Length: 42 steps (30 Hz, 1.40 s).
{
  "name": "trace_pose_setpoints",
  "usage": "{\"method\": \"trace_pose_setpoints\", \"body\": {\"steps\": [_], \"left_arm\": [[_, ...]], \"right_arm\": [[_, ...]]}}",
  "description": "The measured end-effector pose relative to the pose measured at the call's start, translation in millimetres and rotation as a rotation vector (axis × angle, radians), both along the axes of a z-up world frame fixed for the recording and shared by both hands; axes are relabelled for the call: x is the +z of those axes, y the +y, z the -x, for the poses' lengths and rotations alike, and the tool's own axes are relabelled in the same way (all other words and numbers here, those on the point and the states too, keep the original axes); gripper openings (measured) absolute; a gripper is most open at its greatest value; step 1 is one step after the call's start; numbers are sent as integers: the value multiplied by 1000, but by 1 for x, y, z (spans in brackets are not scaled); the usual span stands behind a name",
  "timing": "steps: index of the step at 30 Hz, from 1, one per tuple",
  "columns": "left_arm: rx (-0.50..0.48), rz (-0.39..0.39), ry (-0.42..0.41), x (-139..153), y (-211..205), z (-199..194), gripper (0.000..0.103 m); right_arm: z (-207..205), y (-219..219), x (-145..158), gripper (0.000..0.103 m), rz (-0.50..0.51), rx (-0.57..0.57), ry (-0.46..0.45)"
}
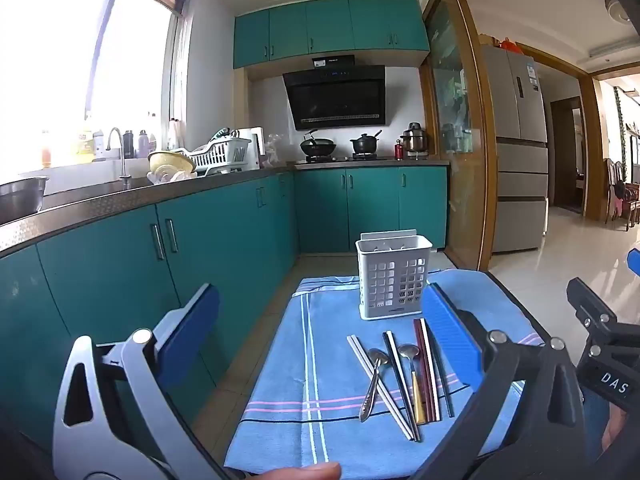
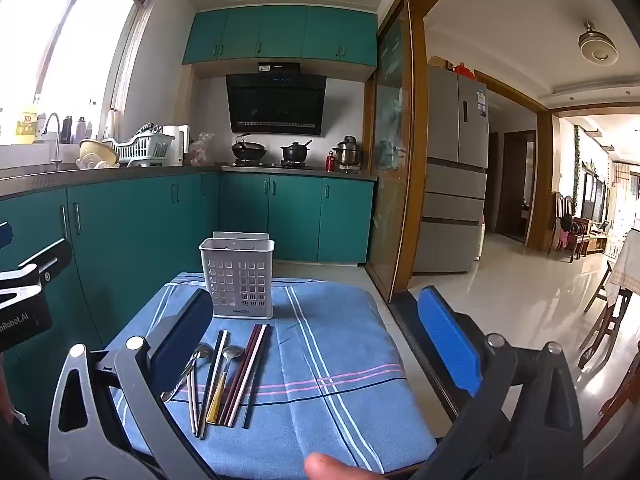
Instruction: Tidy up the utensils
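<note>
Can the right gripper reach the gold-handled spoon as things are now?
Probably yes. The right gripper is open and empty, and the gold-handled spoon lies uncovered on the blue cloth, though chopsticks lie close beside it.

Two spoons are lying on the one blue cloth (image 1: 280, 360): a silver spoon (image 1: 374, 380) and a gold-handled spoon (image 1: 412, 376). Four pairs of chopsticks are lying beside them: white (image 1: 360, 352), black-and-white (image 1: 394, 360), dark red (image 1: 422, 356) and black (image 1: 444, 380). One white caddy (image 1: 394, 276) is standing behind them.
</note>
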<state>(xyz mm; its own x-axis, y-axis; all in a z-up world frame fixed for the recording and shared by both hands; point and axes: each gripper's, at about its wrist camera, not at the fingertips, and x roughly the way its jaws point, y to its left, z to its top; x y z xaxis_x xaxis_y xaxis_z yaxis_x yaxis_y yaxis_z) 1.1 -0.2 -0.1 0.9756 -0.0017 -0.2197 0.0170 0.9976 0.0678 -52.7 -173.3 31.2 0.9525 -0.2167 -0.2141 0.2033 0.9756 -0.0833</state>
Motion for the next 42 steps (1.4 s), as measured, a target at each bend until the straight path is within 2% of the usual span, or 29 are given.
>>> {"method": "trace_pose_setpoints", "body": {"steps": [8,14,23,42], "left_arm": [[1,-41,9,-11,-4,-5,100],[21,-57,3,-10,-3,-2,100],[59,-43,9,-3,6,-3,100],[54,-59,27,-4,1,-6,100]], "right_arm": [[3,2,6,100,-56,64,-11],[-5,14,-6,100,-51,107,14],[-3,11,-5,100,-71,115,22],[-2,11,-6,100,-65,104,25]]}}
